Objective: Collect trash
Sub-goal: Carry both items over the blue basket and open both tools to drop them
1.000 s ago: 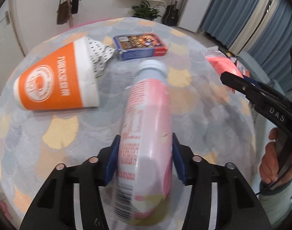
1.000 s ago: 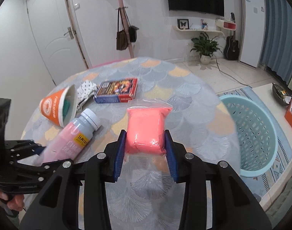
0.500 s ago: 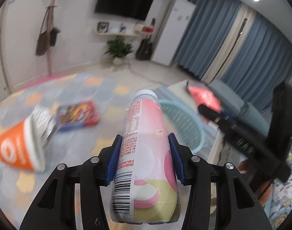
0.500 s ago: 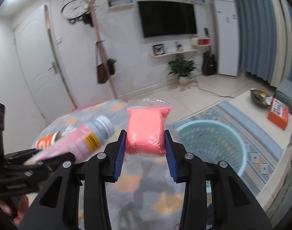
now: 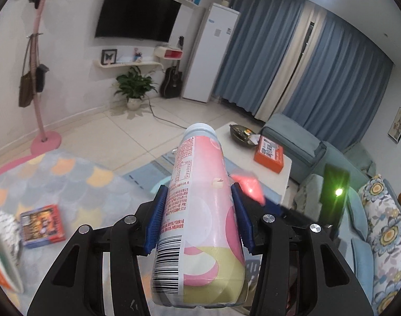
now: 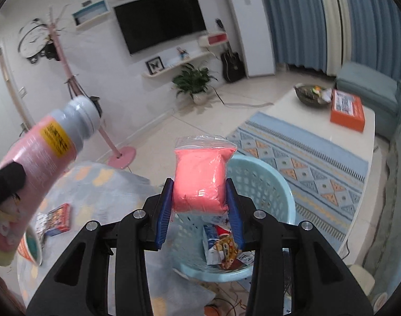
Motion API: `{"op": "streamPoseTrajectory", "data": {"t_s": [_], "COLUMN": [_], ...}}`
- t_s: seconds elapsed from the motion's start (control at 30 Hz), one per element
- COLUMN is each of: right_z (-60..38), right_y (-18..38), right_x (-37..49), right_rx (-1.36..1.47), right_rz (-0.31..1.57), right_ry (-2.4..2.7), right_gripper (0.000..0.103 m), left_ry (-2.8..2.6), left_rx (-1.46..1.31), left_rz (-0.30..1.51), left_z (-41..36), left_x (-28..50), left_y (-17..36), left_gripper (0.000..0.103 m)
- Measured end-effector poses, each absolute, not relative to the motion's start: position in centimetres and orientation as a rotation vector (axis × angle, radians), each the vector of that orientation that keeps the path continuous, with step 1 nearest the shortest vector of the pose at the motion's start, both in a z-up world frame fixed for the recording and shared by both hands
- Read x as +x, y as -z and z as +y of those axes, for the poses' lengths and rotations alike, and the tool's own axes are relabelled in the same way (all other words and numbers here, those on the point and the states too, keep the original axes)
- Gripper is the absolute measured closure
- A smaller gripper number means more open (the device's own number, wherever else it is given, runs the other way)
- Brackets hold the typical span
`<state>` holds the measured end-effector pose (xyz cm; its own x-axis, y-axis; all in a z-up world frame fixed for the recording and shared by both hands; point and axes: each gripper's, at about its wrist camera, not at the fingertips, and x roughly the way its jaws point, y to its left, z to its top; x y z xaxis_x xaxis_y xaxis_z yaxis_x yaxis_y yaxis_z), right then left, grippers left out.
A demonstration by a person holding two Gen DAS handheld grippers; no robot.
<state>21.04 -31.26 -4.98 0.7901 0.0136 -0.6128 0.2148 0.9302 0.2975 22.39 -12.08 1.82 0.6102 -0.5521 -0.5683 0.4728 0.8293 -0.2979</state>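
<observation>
Still littered at its left edge, the round table in a grey, yellow and orange scale-patterned cloth: a blue printed cardboard box and a tipped orange paper cup left to collect. Already holding crinkled snack wrappers, the pale blue perforated plastic basket on the floor beside the table. Clamped around a smooth, tall pink-and-white plastic bottle, the left gripper, carried off the table. Closed on a soft coral-filled clear zip bag, the right gripper, above the basket; drop judged imminent.
</observation>
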Motion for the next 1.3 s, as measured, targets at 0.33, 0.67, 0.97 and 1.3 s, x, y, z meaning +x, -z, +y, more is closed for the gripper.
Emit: {"op": "streamPoseTrajectory", "data": {"t_s": [0.33,0.67,0.97,1.3], "right_z": [-35.2,-36.1,-35.0,-31.7], "right_y": [12.0,14.3,12.9,8.4], "right_x": [24.3,24.5,23.2,20.8], "right_rx": [0.47,0.457,0.461,0.449], "right_rz": [0.823,0.873,0.852,0.77], "right_ry": [0.145,0.171,0.147,0.075], "right_gripper": [0.067,0.059,0.049,0.04], "left_ry": [0.587,0.61,0.605,0.551], "left_rx": [-0.122,-0.187,-0.156,-0.181], "left_rz": [0.792,0.88,0.816,0.714], "left_z": [-16.7,-17.5,-15.7,-11.2], "left_x": [26.7,29.1,27.0,23.2], "left_y": [3.0,6.6,4.6,0.7], "left_gripper": [0.056,0.051,0.047,0.047]}}
